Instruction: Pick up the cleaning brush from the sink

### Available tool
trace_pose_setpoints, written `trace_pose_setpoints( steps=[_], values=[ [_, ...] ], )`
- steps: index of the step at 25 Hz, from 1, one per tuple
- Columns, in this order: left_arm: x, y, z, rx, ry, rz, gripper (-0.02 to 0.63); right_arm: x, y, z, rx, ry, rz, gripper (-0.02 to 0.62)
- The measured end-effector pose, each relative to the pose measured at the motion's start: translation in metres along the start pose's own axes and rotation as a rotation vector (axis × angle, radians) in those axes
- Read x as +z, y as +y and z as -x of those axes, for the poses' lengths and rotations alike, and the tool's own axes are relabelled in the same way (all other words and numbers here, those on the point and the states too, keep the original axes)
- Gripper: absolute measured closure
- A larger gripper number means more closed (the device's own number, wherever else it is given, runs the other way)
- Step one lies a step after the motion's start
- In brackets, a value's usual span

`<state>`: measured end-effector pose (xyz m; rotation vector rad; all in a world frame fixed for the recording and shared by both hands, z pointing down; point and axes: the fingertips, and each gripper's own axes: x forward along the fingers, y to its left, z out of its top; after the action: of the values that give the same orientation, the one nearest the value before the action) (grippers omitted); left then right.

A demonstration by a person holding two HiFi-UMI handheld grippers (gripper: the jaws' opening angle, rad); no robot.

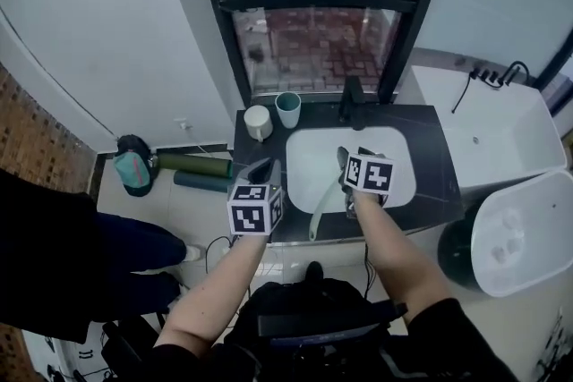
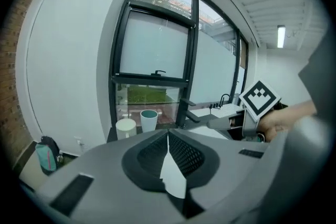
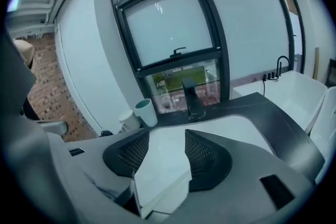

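Note:
A white sink (image 1: 394, 158) is set in a dark counter below a window. The cleaning brush (image 1: 321, 208) shows as a long pale handle that leans across the sink's front rim; its head I cannot make out. My right gripper (image 1: 343, 158) hangs over the basin just beyond the handle's upper end. In the right gripper view it (image 3: 163, 149) stands open, with only white basin between its pads. My left gripper (image 1: 266, 167) hovers over the counter's front left corner. Its pads (image 2: 167, 140) meet with nothing held.
A white cup (image 1: 258, 123) and a teal cup (image 1: 288, 109) stand on the counter's back left. A black faucet (image 1: 353, 103) rises behind the basin. A white tub (image 1: 501, 125) and a white round appliance (image 1: 524, 233) fill the right. A person in dark clothes (image 1: 54, 255) stands left.

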<state>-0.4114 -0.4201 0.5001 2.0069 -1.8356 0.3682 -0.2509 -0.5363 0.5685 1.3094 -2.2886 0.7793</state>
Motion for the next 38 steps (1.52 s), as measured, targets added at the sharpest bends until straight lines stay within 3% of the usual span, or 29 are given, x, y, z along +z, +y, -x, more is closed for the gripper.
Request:
trace_pose_setpoints(
  steps=[2, 7, 11, 15, 23, 25, 26, 33, 38],
  values=[
    [-0.001, 0.015, -0.027, -0.001, 0.037, 0.004, 0.594, -0.016, -0.008, -0.031, -0.032, 0.081, -0.013, 0.34],
    [-0.02, 0.06, -0.093, -0.018, 0.143, 0.002, 0.594, -0.057, -0.02, -0.101, -0.124, 0.258, -0.079, 0.34],
    [-0.047, 0.09, -0.127, -0.009, 0.212, -0.016, 0.594, -0.104, -0.022, -0.131, -0.174, 0.396, -0.192, 0.341],
    [-0.061, 0.104, -0.155, -0.05, 0.263, 0.012, 0.594, -0.113, -0.025, -0.161, -0.201, 0.473, -0.161, 0.341],
    [-0.064, 0.134, -0.18, -0.05, 0.23, 0.009, 0.594, -0.149, -0.022, -0.205, -0.251, 0.637, -0.171, 0.355],
    [-0.067, 0.137, -0.181, -0.056, 0.234, 0.021, 0.594, -0.156, -0.024, -0.206, -0.273, 0.653, -0.201, 0.468],
    [-0.067, 0.137, -0.182, -0.058, 0.231, 0.022, 0.594, -0.156, -0.026, -0.207, -0.28, 0.65, -0.218, 0.482],
    [-0.072, 0.139, -0.182, -0.086, 0.231, 0.018, 0.594, -0.152, -0.035, -0.205, -0.341, 0.61, -0.269, 0.53],
    [-0.071, 0.12, -0.17, -0.121, 0.218, 0.022, 0.594, -0.139, -0.041, -0.181, -0.337, 0.555, -0.294, 0.537]
  ],
)
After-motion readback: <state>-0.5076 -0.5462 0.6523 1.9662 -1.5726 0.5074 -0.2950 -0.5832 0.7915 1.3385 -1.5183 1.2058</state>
